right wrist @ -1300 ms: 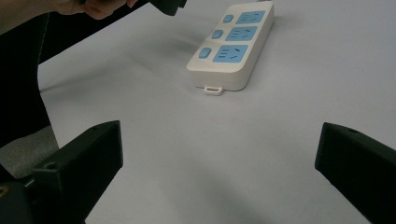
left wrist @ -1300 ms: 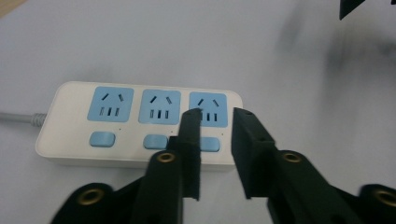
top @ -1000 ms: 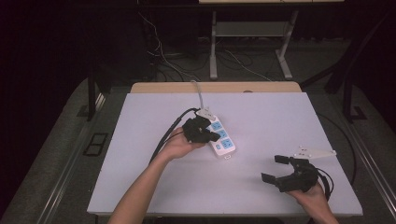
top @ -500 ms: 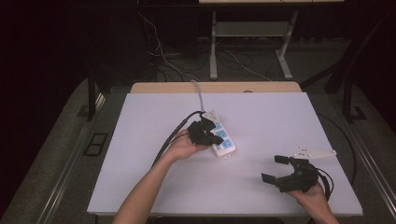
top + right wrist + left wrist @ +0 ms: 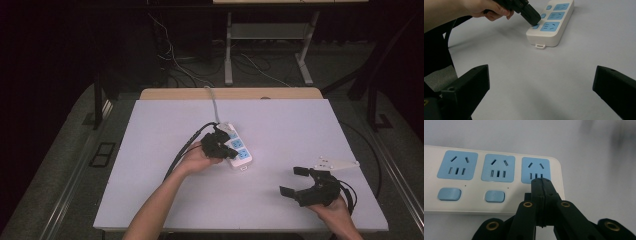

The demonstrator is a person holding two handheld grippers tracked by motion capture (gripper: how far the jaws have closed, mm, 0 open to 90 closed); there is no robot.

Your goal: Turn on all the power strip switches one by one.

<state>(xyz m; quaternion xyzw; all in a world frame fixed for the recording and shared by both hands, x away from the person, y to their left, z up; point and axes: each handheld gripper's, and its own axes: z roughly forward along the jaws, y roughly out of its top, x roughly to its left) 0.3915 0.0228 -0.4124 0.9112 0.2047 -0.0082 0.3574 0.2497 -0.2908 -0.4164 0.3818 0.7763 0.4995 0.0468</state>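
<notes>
The left gripper, held in the person's left hand at the centre of the high view, has its two black jaws pressed flat together with nothing between them; in the left gripper view the closed tips rise from the bottom centre and cover the lower edge of the rightmost blue socket on a white power strip. In the right gripper view, at the upper middle of the frame, the same closed tips point down at the small blue switch beside the end socket nearest the camera, and whether they touch it cannot be told. The power strip lies flat on the white table just right of the left gripper, running diagonally from centre toward lower right in the high view, with its pale cord leading toward the upper edge of the tabletop. It carries three blue sockets, and two blue rocker switches show along its near side in the left gripper view. The right gripper, in the right hand at the lower right of the high view, rests well apart from the strip with its jaws spread wide and empty; its two black fingers frame bare tabletop in the right gripper view. A grey three-cornered plate sits on top of it.
</notes>
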